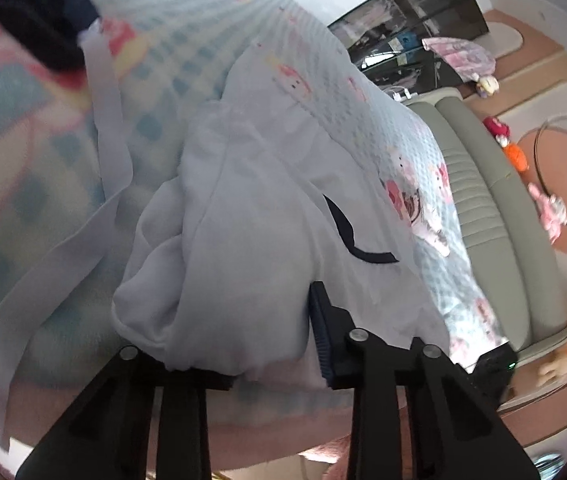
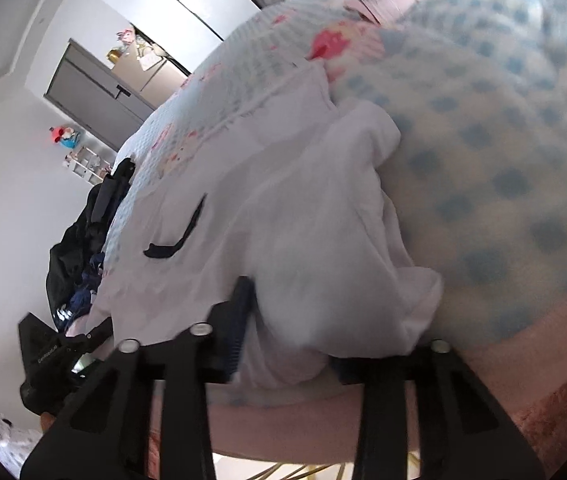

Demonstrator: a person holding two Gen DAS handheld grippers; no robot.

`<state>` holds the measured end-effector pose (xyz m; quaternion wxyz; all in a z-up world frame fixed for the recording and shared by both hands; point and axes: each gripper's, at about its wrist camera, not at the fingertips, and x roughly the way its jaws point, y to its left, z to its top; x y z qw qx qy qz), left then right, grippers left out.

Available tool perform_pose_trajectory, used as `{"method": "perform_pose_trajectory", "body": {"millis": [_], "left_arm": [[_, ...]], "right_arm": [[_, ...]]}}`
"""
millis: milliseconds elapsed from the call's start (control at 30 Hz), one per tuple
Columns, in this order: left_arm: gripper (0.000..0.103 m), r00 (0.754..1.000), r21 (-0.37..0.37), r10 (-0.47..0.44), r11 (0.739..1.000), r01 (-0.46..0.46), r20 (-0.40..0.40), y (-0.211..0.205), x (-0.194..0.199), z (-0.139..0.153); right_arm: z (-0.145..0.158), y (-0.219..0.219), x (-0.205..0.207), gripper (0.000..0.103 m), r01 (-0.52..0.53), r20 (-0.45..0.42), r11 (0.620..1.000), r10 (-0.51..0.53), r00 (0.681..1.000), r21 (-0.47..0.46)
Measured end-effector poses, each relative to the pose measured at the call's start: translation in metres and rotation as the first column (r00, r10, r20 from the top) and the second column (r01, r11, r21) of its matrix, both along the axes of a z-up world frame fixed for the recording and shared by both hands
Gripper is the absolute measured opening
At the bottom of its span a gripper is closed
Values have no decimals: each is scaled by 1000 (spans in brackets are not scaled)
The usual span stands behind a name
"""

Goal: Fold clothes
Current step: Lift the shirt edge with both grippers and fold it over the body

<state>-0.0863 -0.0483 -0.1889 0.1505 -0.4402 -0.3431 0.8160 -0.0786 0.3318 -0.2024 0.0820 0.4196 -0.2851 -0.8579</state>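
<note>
A white garment [image 1: 243,208] with a black curved mark [image 1: 347,236] lies bunched on a bed cover with a cartoon print [image 1: 415,160]. A long white strip of it [image 1: 107,120] trails off to the left. My left gripper [image 1: 251,336] is shut on a thick fold at the garment's near edge; cloth hides its left finger and only the right finger [image 1: 319,320] shows. In the right wrist view the same garment [image 2: 315,208] fills the gap of my right gripper [image 2: 291,332], which is shut on another bunched fold. There the left finger [image 2: 239,320] shows and the right one is covered.
Dark clothes [image 1: 43,12] lie at the far left of the bed, and a dark pile [image 2: 79,248] hangs off its edge. A black device [image 2: 51,356] sits low beside the right gripper. A padded grey bed end [image 1: 483,184] and toys [image 1: 515,156] are at the right.
</note>
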Motion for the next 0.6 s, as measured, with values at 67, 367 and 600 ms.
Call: {"method": "perform_pose_trajectory", "body": {"millis": [67, 367, 600], "left_arm": [[28, 1000, -27, -5, 1000, 5, -14, 1, 5, 8], [26, 998, -43, -28, 999, 26, -51, -5, 30, 36], [26, 1000, 36, -22, 999, 21, 19, -13, 58, 8]], "right_arm": [[7, 0, 5, 24, -1, -9, 1000, 1, 1000, 15], [38, -7, 32, 22, -40, -44, 999, 41, 998, 26], [27, 3, 66, 22, -38, 17, 999, 38, 999, -3]]}}
